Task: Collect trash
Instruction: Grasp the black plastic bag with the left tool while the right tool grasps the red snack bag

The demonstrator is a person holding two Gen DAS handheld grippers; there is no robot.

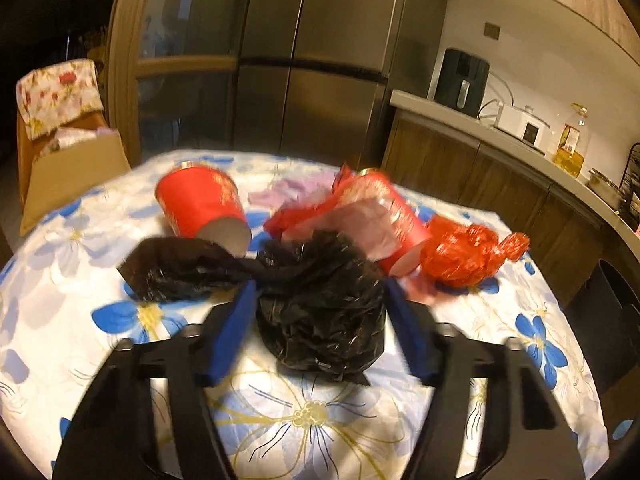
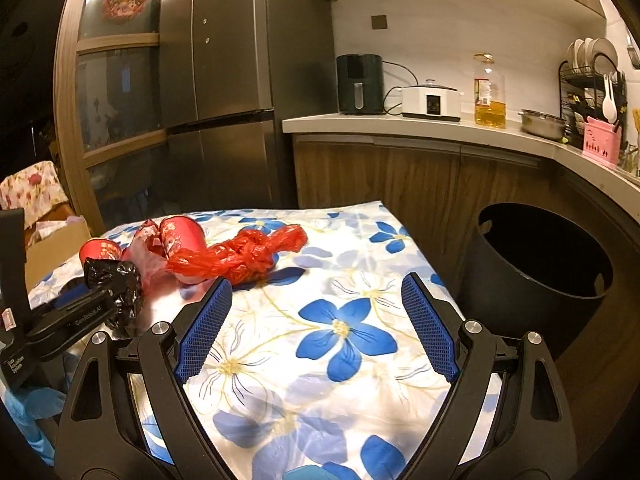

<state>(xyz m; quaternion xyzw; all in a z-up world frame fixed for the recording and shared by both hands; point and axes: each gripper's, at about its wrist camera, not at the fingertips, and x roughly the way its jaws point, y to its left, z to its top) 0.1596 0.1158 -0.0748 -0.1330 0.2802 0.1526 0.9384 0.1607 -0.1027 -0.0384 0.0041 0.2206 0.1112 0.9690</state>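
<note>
A crumpled black bag (image 1: pixel 320 312) lies on the flowered surface (image 1: pixel 312 416). Behind it two red cups (image 1: pixel 202 204) lie tipped over (one half under pink plastic (image 1: pixel 360 224)); a knotted red bag (image 1: pixel 468 254) lies just right.

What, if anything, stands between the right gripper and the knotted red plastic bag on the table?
Nothing visible. The right gripper is open over bare flowered tablecloth, and the red plastic bag lies just beyond its left finger, with only cloth between. The cups and black bag sit further left.
</note>
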